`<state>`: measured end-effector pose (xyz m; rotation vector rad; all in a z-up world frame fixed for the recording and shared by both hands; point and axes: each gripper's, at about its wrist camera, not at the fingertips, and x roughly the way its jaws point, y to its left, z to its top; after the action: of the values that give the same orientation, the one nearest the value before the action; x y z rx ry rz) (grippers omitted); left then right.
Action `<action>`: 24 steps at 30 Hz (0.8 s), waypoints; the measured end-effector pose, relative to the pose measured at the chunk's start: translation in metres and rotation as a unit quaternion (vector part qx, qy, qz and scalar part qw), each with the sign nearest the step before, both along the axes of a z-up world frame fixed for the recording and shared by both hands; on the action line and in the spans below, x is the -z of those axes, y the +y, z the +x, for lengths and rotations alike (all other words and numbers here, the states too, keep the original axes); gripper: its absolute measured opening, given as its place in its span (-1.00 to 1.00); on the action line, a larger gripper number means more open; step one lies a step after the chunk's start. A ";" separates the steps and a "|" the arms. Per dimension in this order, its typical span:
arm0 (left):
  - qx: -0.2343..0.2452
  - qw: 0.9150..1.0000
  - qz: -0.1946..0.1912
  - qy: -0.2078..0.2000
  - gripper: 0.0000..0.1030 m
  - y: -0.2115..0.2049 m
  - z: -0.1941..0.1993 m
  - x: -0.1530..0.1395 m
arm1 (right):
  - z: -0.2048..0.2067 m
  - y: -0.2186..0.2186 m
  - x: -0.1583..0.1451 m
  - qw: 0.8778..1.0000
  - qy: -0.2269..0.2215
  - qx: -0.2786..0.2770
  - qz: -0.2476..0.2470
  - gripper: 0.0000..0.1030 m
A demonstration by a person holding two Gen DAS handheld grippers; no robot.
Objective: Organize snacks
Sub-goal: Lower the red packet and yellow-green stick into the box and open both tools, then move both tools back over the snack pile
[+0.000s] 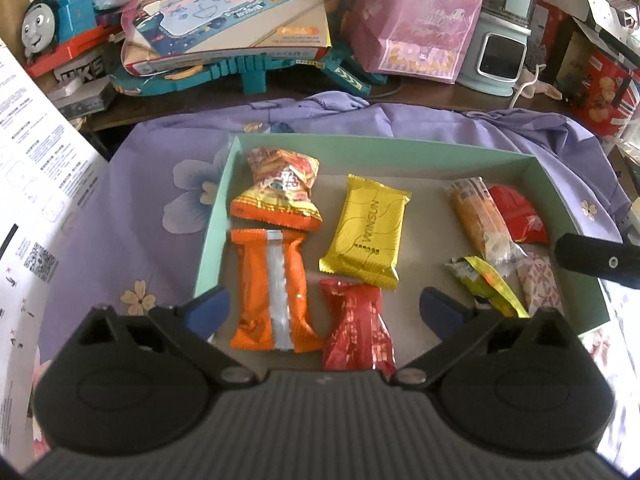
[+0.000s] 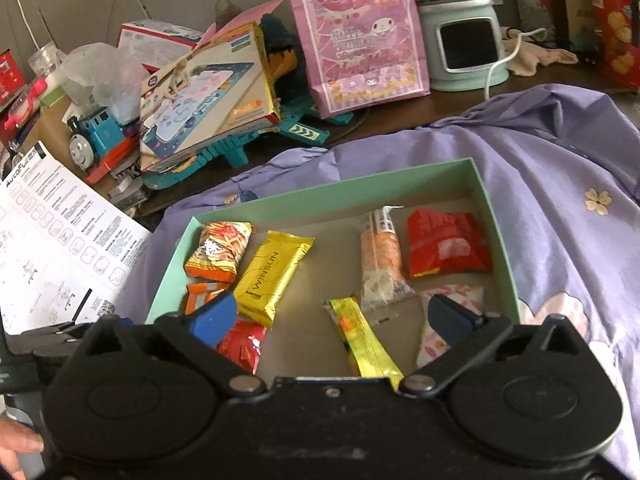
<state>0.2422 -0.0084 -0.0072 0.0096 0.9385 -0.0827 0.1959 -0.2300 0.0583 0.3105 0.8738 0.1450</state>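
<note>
A shallow green box (image 1: 360,148) (image 2: 320,196) holds several snacks. On its left lie a patterned orange bag (image 1: 280,188), a yellow packet (image 1: 366,228), an orange packet (image 1: 272,292) and a red wrapper (image 1: 356,328). On its right lie an orange tube pack (image 2: 380,260), a red packet (image 2: 446,242), a yellow-green stick (image 2: 368,340) and a pink-white packet (image 2: 430,344). My left gripper (image 1: 326,308) hangs open over the box's near left part, its pads touching nothing. My right gripper (image 2: 331,316) stands open above the yellow-green stick and grips nothing.
The box rests on a purple flowered cloth (image 1: 160,184). Behind it are a toy train (image 1: 52,20), a game box (image 1: 224,12), a pink gift bag (image 1: 424,20) and a mint appliance (image 1: 500,52). A white printed sheet (image 1: 36,184) leans at the left.
</note>
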 end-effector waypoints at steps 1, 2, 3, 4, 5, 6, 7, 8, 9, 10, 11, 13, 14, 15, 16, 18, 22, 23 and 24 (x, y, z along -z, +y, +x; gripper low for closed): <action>0.001 1.000 0.000 0.000 1.00 0.000 -0.002 -0.001 | -0.003 -0.001 -0.001 1.000 0.000 0.000 -0.001 1.00; 0.002 1.000 0.002 -0.001 1.00 -0.001 -0.004 -0.003 | -0.005 -0.001 -0.003 1.000 0.000 0.001 -0.002 1.00; 0.003 1.000 0.003 -0.002 1.00 -0.002 -0.007 -0.004 | -0.008 -0.002 -0.005 1.000 -0.001 0.001 -0.003 1.00; 0.005 1.000 0.004 -0.004 1.00 -0.003 -0.009 -0.007 | -0.012 -0.003 -0.006 1.000 -0.002 0.002 -0.004 1.00; 0.006 1.000 0.004 -0.006 1.00 -0.004 -0.012 -0.009 | -0.016 -0.004 -0.008 1.000 -0.004 0.003 -0.004 1.00; 0.008 1.000 0.005 -0.007 1.00 -0.004 -0.015 -0.011 | -0.019 -0.005 -0.010 1.000 -0.005 0.003 -0.004 1.00; 0.009 1.000 0.006 -0.008 1.00 -0.005 -0.018 -0.013 | -0.022 -0.006 -0.012 1.000 -0.006 0.004 -0.004 1.00; 0.010 1.000 0.006 -0.009 1.00 -0.006 -0.020 -0.015 | -0.026 -0.006 -0.014 1.000 -0.007 0.005 -0.005 1.00; 0.010 1.000 0.007 -0.010 1.00 -0.007 -0.024 -0.017 | -0.029 -0.007 -0.017 1.000 -0.007 0.006 -0.005 1.00; 0.010 1.000 0.007 -0.011 1.00 -0.007 -0.027 -0.018 | -0.033 -0.008 -0.018 1.000 -0.008 0.007 -0.005 1.00; 0.011 1.000 0.007 -0.012 1.00 -0.008 -0.031 -0.020 | -0.038 -0.010 -0.021 1.000 -0.009 0.008 -0.005 1.00; 0.013 1.000 0.005 -0.014 1.00 -0.009 -0.039 -0.023 | -0.048 -0.013 -0.025 1.000 -0.011 0.010 -0.006 1.00; 0.016 1.000 0.006 -0.015 1.00 -0.010 -0.044 -0.023 | -0.052 -0.015 -0.025 1.000 -0.010 0.010 -0.006 1.00; 0.018 1.000 0.006 -0.014 1.00 -0.011 -0.048 -0.023 | -0.057 -0.016 -0.026 1.000 -0.009 0.012 -0.007 1.00; 0.022 1.000 0.008 -0.012 1.00 -0.013 -0.053 -0.022 | -0.061 -0.018 -0.025 1.000 -0.008 0.013 -0.007 1.00; 0.030 0.999 0.010 -0.006 1.00 -0.017 -0.063 -0.017 | -0.071 -0.023 -0.023 1.000 -0.002 0.018 -0.007 1.00; 0.051 0.999 0.014 0.013 1.00 -0.030 -0.087 -0.003 | -0.093 -0.031 -0.016 0.999 0.013 0.028 -0.009 1.00; 0.056 0.998 0.014 0.018 1.00 -0.033 -0.093 0.001 | -0.098 -0.032 -0.014 0.999 0.017 0.030 -0.008 1.00; 0.062 0.998 0.015 0.024 1.00 -0.037 -0.100 0.006 | -0.103 -0.034 -0.010 0.999 0.021 0.032 -0.008 1.00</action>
<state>0.1425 -0.0450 -0.0133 0.0936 0.9874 -0.1854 0.0928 -0.2643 0.0686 0.3280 0.9060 0.0729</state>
